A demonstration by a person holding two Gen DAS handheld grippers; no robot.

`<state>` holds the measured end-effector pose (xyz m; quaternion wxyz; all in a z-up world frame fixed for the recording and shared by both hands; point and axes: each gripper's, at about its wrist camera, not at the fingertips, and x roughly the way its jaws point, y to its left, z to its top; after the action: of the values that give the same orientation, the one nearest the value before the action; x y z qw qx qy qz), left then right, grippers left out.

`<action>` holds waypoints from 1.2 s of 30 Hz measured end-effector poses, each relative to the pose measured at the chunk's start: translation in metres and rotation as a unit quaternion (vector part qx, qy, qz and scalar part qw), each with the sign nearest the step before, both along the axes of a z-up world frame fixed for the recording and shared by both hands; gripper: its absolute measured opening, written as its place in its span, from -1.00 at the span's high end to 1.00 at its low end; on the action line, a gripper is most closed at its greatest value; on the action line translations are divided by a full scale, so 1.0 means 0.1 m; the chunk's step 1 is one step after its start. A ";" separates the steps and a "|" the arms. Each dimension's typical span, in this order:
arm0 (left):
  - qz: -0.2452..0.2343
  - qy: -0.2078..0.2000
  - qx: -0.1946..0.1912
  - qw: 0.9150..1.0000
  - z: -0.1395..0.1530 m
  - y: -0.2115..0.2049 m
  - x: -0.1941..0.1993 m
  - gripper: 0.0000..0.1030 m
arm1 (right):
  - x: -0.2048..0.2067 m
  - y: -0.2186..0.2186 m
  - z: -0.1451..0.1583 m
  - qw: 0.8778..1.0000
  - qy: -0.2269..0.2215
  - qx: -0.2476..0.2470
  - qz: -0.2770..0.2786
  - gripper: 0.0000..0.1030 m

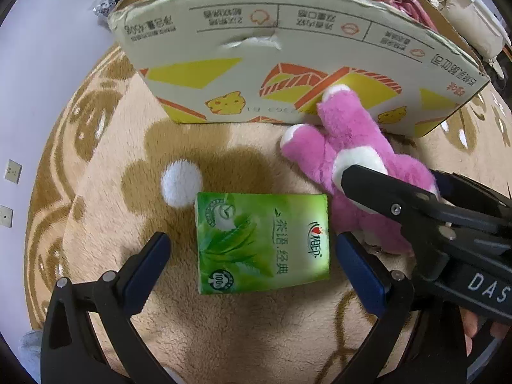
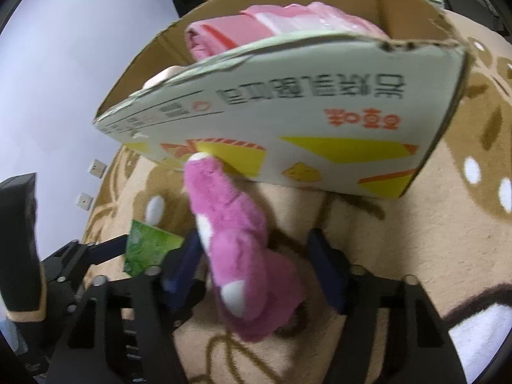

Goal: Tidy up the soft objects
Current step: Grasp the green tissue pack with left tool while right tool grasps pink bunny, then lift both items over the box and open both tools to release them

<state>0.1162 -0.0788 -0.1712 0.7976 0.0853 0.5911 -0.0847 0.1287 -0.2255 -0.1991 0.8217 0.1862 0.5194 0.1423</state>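
Straddling green tissue pack [image 1: 263,242], left gripper [image 1: 252,264] jaws open, right gripper [image 2: 256,267] jaws spread around pink plush [image 2: 243,256], pink bag [image 2: 272,28] visible only from right wrist.

One box [image 1: 300,64] stands on one rug [image 1: 224,320], and one pink bundle [image 2: 256,28] lies inside the box, with a paler thing beside it too hidden to count as its own kind. On the rug lie one pink plush [image 1: 348,166] and one green tissue pack [image 1: 262,241]. Two grippers show, the left [image 1: 252,262] and the right [image 2: 256,268], each with two fingers, and two wall sockets [image 1: 12,171] sit on the pale wall.
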 end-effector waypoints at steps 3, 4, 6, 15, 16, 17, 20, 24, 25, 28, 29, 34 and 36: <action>0.003 0.003 -0.003 1.000 -0.05 0.01 0.01 -0.83 | -0.01 0.09 0.01 1.000 -0.003 0.008 0.013 0.01; 0.004 0.006 -0.005 1.000 -0.06 0.01 0.02 -0.76 | -0.02 0.11 0.02 1.000 -0.004 0.005 0.015 0.02; 0.007 0.014 -0.016 1.000 -0.10 0.04 0.02 -0.67 | -0.04 0.15 0.04 1.000 -0.008 -0.003 0.019 0.07; 0.034 -0.012 -0.031 0.999 -0.03 0.17 -0.03 -0.44 | -0.12 0.15 0.11 0.999 -0.016 -0.030 0.000 0.15; 0.039 -0.021 -0.032 0.999 0.00 0.19 -0.04 -0.44 | -0.12 0.16 0.11 0.999 -0.017 -0.033 -0.005 0.15; 0.041 -0.029 -0.033 0.998 0.03 0.20 -0.05 -0.44 | -0.14 0.15 0.12 0.999 -0.019 -0.036 -0.010 0.16; 0.051 -0.063 -0.034 0.996 0.16 0.25 -0.11 -0.44 | -0.20 0.11 0.18 0.999 -0.029 -0.040 -0.023 0.16; 0.064 -0.115 -0.030 0.991 0.40 0.31 -0.27 -0.44 | -0.32 0.05 0.34 0.997 -0.053 -0.046 -0.043 0.16; 0.067 -0.126 -0.031 0.989 0.48 0.37 -0.29 -0.44 | -0.36 0.02 0.39 0.996 -0.060 -0.046 -0.048 0.16; 0.078 -0.163 -0.032 0.983 0.66 0.43 -0.42 -0.44 | -0.48 -0.04 0.53 0.994 -0.081 -0.049 -0.061 0.16; 0.080 -0.174 -0.034 0.981 0.74 0.48 -0.40 -0.44 | -0.53 -0.05 0.58 0.993 -0.089 -0.052 -0.064 0.16; 0.085 -0.230 -0.036 0.969 1.05 0.55 -0.55 -0.44 | -0.71 -0.16 0.86 0.987 -0.134 -0.053 -0.076 0.17; 0.087 -0.252 -0.035 0.963 1.13 0.59 -0.59 -0.44 | -0.77 -0.19 0.96 0.984 -0.151 -0.057 -0.078 0.17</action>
<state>0.0568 -0.0196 -0.0578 0.9277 0.0239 0.3723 -0.0117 0.0514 -0.2447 -0.1028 0.9087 0.1551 0.3802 0.0749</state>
